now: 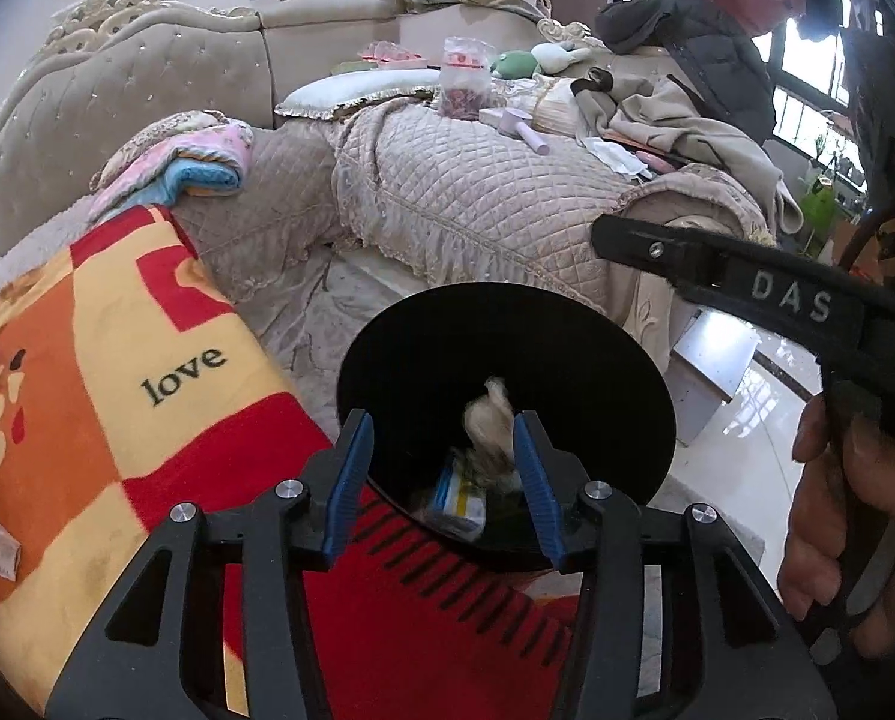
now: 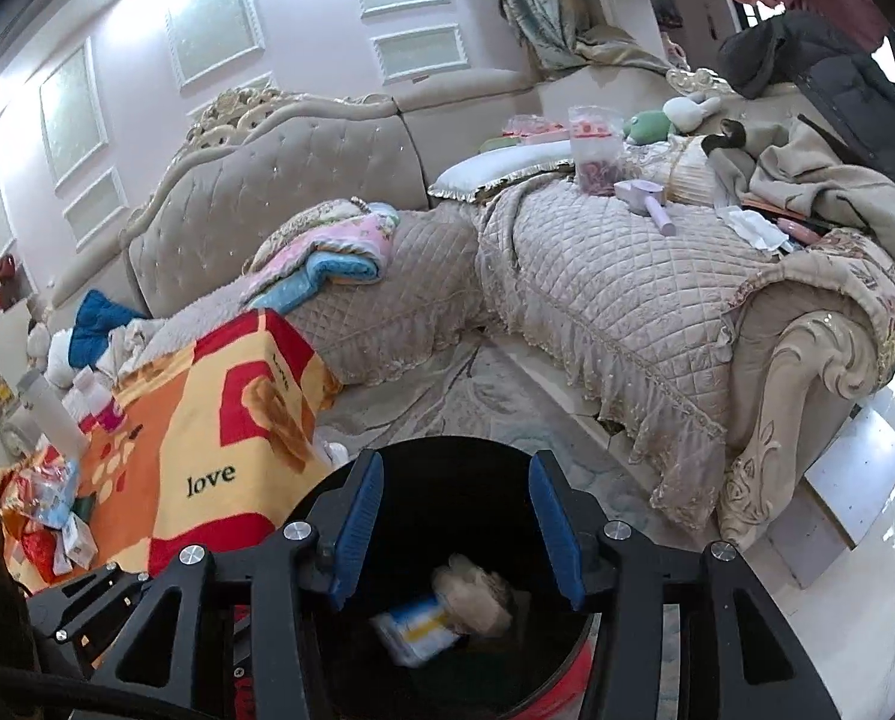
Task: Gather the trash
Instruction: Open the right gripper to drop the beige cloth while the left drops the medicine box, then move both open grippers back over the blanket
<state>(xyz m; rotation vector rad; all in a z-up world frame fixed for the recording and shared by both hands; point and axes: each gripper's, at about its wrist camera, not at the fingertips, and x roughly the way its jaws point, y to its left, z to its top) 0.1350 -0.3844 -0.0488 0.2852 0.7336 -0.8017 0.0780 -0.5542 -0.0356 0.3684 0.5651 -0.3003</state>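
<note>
A round black trash bin (image 1: 447, 336) stands on the floor beside the low table, and both grippers hang over its mouth. My left gripper (image 1: 441, 480) is open; a blurred crumpled tissue (image 1: 490, 426) is by its right pad, above a blue, white and yellow packet (image 1: 462, 498) inside the bin. In the right wrist view, my right gripper (image 2: 459, 525) is open with nothing between its pads. Below it, the tissue (image 2: 477, 600) and the packet (image 2: 414, 630) lie blurred in the bin (image 2: 447, 462). A hand (image 1: 837, 510) holds the right gripper's black body (image 1: 789, 300).
An orange, yellow and red "love" blanket (image 1: 147, 360) covers the low table left of the bin. Wrappers and packets (image 2: 45, 510) lie at its left end. A quilted beige sofa (image 2: 597, 276) with clothes and toys runs behind. Shiny tile floor (image 1: 747, 420) lies to the right.
</note>
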